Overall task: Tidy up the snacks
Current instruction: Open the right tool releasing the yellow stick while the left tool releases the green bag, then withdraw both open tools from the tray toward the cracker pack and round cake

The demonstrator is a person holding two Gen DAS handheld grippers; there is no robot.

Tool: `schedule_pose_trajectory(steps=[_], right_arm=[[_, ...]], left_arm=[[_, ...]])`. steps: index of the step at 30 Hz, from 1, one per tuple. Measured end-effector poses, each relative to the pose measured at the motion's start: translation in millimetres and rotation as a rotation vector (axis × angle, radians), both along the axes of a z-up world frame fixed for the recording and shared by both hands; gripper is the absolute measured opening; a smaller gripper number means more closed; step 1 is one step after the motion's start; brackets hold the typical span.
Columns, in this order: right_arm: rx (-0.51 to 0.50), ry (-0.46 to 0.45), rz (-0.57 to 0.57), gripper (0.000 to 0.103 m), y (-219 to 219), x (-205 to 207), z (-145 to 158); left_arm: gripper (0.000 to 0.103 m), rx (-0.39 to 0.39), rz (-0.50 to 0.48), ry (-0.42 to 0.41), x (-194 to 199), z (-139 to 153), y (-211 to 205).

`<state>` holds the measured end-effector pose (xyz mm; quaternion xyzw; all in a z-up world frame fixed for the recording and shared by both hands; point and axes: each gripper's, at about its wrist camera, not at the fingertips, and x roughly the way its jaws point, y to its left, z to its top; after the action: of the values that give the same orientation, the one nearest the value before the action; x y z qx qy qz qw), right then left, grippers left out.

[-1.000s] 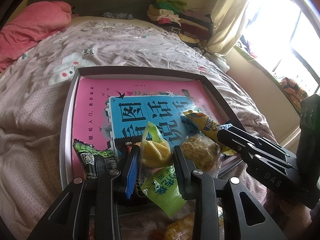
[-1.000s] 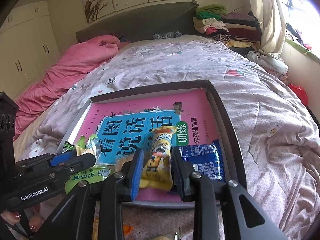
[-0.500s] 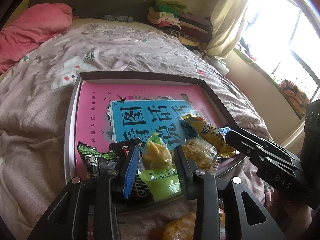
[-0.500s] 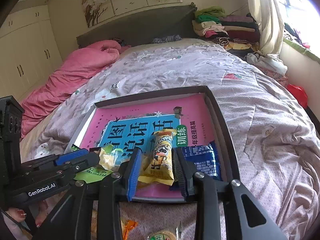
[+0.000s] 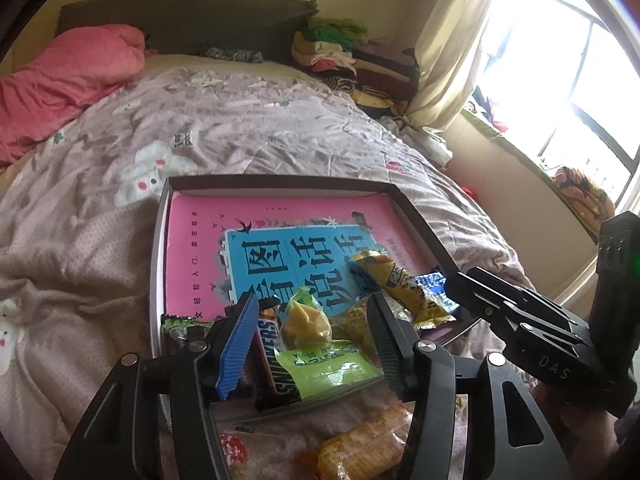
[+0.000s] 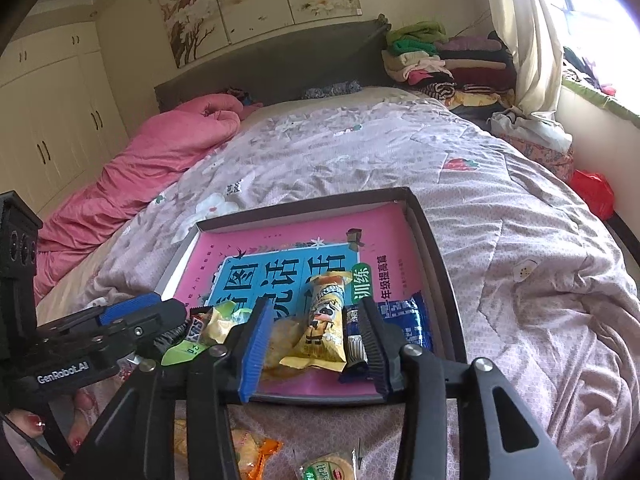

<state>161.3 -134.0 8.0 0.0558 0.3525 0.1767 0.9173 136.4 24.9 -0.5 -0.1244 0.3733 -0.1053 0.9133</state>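
The snacks sit heaped at the near end of a shallow tray (image 5: 158,248) floored with a pink book (image 6: 288,248): a green packet (image 5: 326,368), Snickers bar (image 5: 276,356) and yellow packet (image 6: 324,332). Left tongs (image 5: 316,344) and right tongs (image 6: 312,344) both gape, released, straddling them. The tray rests on a bed (image 6: 500,220) with a rumpled lilac quilt (pink duvet (image 6: 152,160) bunched alongside); more snacks lie loose before it.

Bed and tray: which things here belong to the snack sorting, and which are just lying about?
Part of the job:
- tray
- green packet
- Snickers bar
- yellow packet
- blue packet
- loose cracker packet on the quilt, outside the tray
- left tool, right tool, both open

Lying about:
- pink blanket
- folded clothes
- pink book lining the tray
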Motion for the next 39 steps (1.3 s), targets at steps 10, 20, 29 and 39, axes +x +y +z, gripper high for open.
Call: schedule_pose_trajectory(steps=[10,20,29,39], right_arm=[[0.017,-0.027,0.012,0.06,-3,-7,11],[0.035,-0.048,0.02,0.063,-6,-19,22],[0.017,-0.065,0.041,0.065,-9,-33,29],[0.013,-0.065,0.059,0.068,-20,-49,30]], left_arm=[[0.075,-0.008,0.002,-0.018,-9,13,7],[0.075,0.015,0.003,-0.038,-25,24,15],[0.076,0.024,-0.004,-0.039,-42,30,16],[0.08,0.043,-0.033,-0.026,-60,29,3]])
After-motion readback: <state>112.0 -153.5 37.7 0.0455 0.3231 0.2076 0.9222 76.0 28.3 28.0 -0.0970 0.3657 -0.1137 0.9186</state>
